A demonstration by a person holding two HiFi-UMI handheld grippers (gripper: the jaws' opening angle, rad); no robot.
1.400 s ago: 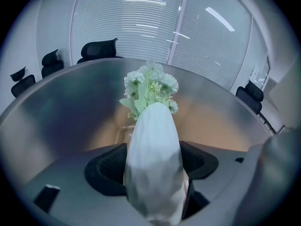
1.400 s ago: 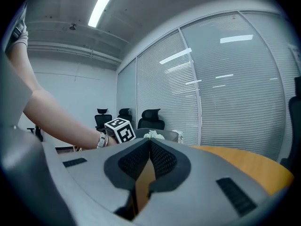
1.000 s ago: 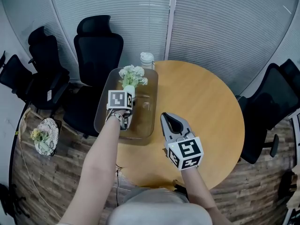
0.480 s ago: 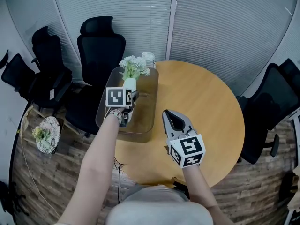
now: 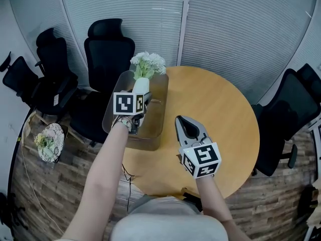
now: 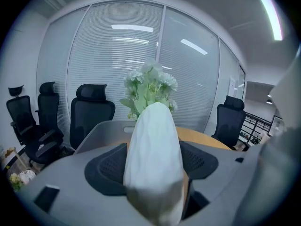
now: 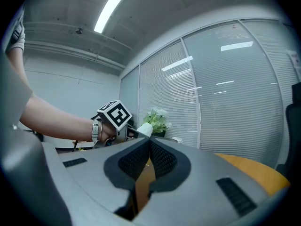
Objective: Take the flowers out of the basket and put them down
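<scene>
My left gripper is shut on the white paper wrap of a bunch of white and green flowers. It holds them tilted up above the translucent grey basket at the left of the round wooden table. In the left gripper view the wrap fills the space between both pads, the blooms rise beyond it, and the basket rim lies below. My right gripper hovers over the table's near middle, shut and empty. The right gripper view shows its pads meeting and the flowers off to the left.
Black office chairs stand behind the basket, at the far left and at the right. A second small bouquet lies on the wooden floor at the left. Blinds and glass close the back.
The left gripper has lifted the flowers up out of the basket; the blooms now cover the white bottle behind it. The right gripper has stayed almost where it was.
</scene>
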